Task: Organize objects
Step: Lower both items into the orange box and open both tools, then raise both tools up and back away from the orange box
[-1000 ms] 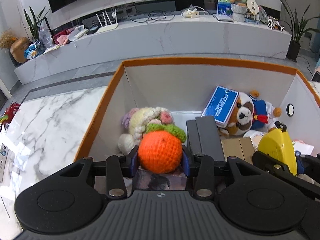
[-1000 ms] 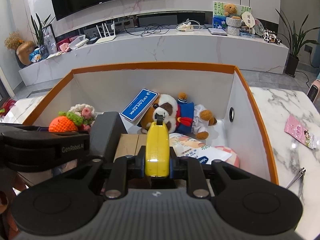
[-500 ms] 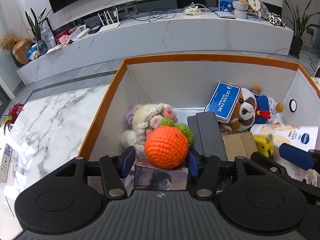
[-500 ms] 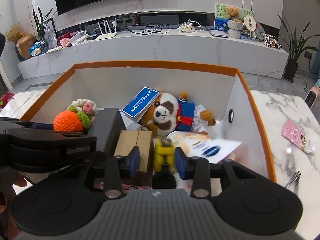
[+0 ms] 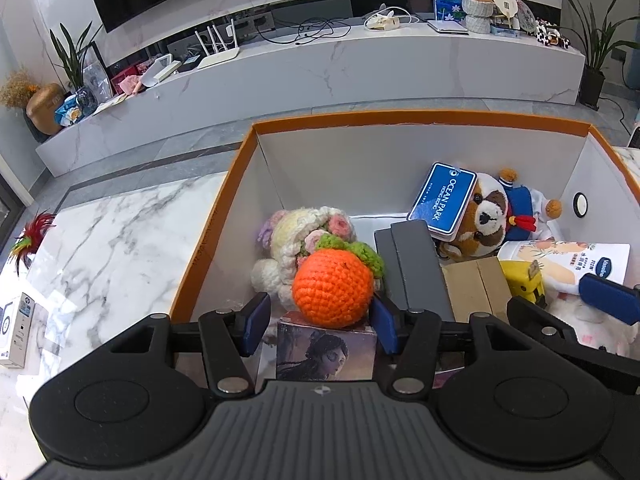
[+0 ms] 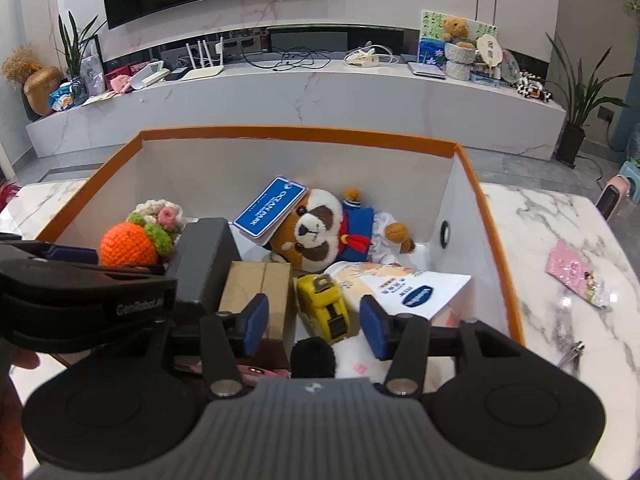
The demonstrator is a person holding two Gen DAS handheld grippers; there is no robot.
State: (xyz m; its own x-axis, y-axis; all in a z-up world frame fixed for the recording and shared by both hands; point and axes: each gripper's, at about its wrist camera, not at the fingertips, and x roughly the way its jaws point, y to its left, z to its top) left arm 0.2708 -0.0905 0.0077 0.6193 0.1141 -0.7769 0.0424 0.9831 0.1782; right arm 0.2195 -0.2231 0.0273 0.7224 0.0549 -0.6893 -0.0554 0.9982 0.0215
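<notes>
An orange-rimmed white box (image 5: 420,117) (image 6: 296,133) holds the toys. My left gripper (image 5: 320,322) is open; the crocheted orange (image 5: 334,288) (image 6: 128,244) rests between its pads on a small picture box (image 5: 326,352). My right gripper (image 6: 314,326) is open over the yellow tape measure (image 6: 324,306) (image 5: 522,280), which lies in the box beside a cardboard carton (image 6: 258,292). A plush dog (image 6: 320,236), a blue Ocean Park card (image 6: 270,210) and a crocheted bouquet (image 5: 300,236) lie behind.
A dark grey case (image 5: 412,264) stands upright mid-box. A Vaseline pouch (image 6: 396,284) lies right of the tape measure. On the marble table outside: a pink packet (image 6: 576,272), a metal clipper (image 6: 572,350), a white carton (image 5: 18,330) at left.
Both grippers have opened. The left let go of the crocheted orange onto the picture box; the right let go of the yellow tape measure, which now lies in the box. Both drew back slightly.
</notes>
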